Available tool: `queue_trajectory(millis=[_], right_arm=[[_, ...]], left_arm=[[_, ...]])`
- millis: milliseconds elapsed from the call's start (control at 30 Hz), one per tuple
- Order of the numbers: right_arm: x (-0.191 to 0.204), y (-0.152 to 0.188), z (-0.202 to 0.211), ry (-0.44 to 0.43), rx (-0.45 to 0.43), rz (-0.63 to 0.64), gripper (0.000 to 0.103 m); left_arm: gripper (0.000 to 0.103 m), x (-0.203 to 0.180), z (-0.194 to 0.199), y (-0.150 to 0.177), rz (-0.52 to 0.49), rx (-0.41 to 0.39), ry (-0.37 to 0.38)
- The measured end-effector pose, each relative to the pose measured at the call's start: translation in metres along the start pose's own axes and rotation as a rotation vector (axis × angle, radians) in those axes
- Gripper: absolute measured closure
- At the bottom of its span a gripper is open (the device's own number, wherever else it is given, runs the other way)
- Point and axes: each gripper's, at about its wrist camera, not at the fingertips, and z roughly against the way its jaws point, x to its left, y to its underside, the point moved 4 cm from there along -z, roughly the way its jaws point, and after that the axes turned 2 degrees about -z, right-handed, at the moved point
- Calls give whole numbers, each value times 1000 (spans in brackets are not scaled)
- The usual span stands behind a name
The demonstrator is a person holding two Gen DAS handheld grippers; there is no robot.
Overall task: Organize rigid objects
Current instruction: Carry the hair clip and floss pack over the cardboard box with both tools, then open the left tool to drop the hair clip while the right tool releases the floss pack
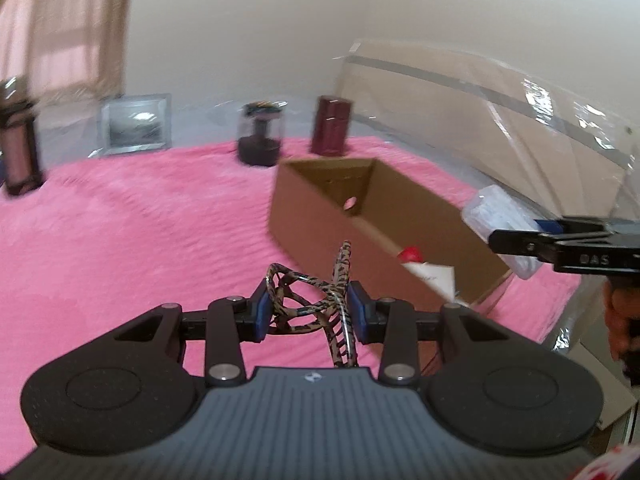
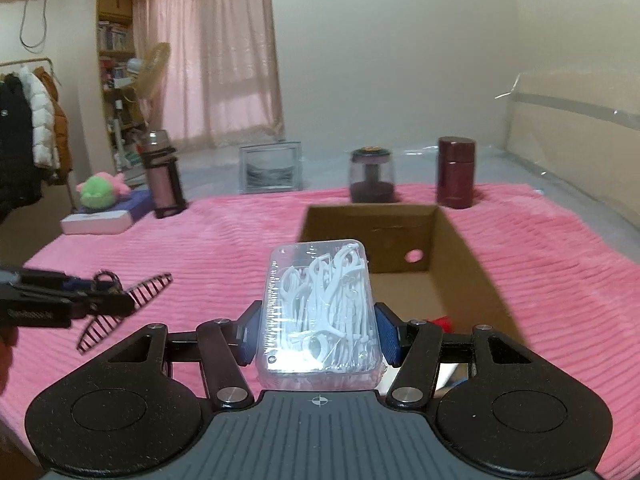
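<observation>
Transport step: left tool [image 1: 307,312] clamped on leopard-print hair claw [image 1: 316,300]; right tool [image 2: 316,334] clamped on clear floss-pick case [image 2: 320,314]. Both held above pink bed near cardboard box [image 2: 448,280]. Next: position over box opening, release.

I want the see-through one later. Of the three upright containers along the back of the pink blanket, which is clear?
The middle container, with a clear dome on a dark base. The tall bottle and the maroon canister are opaque.
</observation>
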Motion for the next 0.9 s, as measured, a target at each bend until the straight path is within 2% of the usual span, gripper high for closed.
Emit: queue_trajectory(millis=[200,500,600,900], right_arm=[[-39,-25,-18,42,35,141,49],[-80,-49,-79,53,176,328,49],[-90,-51,-100,58,210,365,49],[-95,-46,-168,81,312,501,49]], left_arm=[[69,-31,-49,-44,-141,20,84],[69,-62,-138,-98,-356,96,101],[69,-66,-166,-109,-396,135,117],[69,-61,-244,-116,-507,262,89]])
